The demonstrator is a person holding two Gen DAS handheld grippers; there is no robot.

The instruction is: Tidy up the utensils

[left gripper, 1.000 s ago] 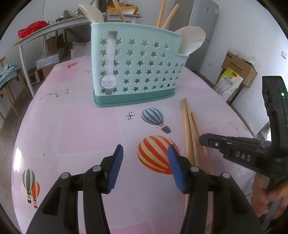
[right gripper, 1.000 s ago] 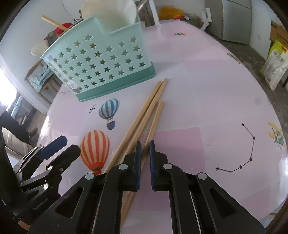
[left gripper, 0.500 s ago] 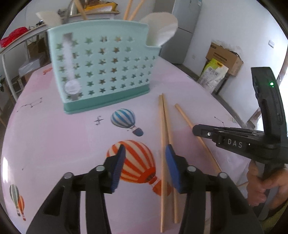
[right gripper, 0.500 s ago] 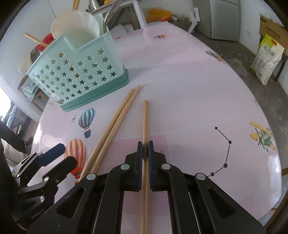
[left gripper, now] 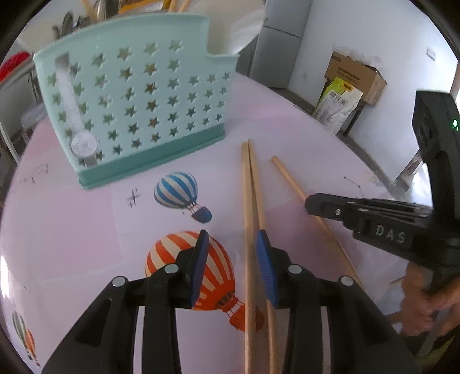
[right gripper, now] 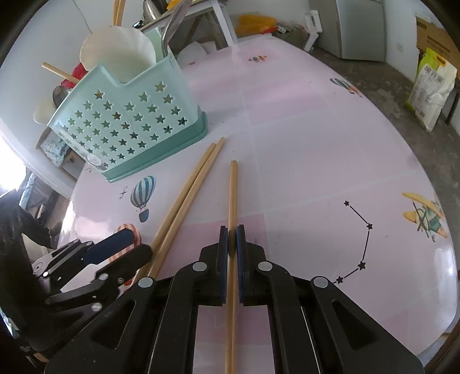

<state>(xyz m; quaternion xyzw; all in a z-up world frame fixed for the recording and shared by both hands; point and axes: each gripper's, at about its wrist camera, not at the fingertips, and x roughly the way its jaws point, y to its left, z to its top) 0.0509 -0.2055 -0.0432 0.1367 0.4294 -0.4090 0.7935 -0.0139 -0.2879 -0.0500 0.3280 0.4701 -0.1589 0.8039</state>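
A mint utensil holder (left gripper: 138, 115) with star holes stands on the pink table; it also shows in the right wrist view (right gripper: 129, 126), holding white spoons and chopsticks. A pair of wooden chopsticks (left gripper: 250, 207) lies side by side on the table; one runs between the open pads of my left gripper (left gripper: 232, 261), the other under its right pad. My right gripper (right gripper: 232, 238) is shut on a single chopstick (right gripper: 233, 195), which points forward. The pair also shows in the right wrist view (right gripper: 187, 198).
The round table (right gripper: 316, 143) has a pink balloon-print cloth; its edge curves close on the right. A fridge (left gripper: 281, 57), cardboard box (left gripper: 356, 74) and sack (left gripper: 336, 106) stand beyond the table. A cluttered side table (right gripper: 201, 17) is behind the holder.
My left gripper has moved right and forward, now straddling the chopstick pair. My right gripper has closed on the single chopstick and swung it apart from the pair.
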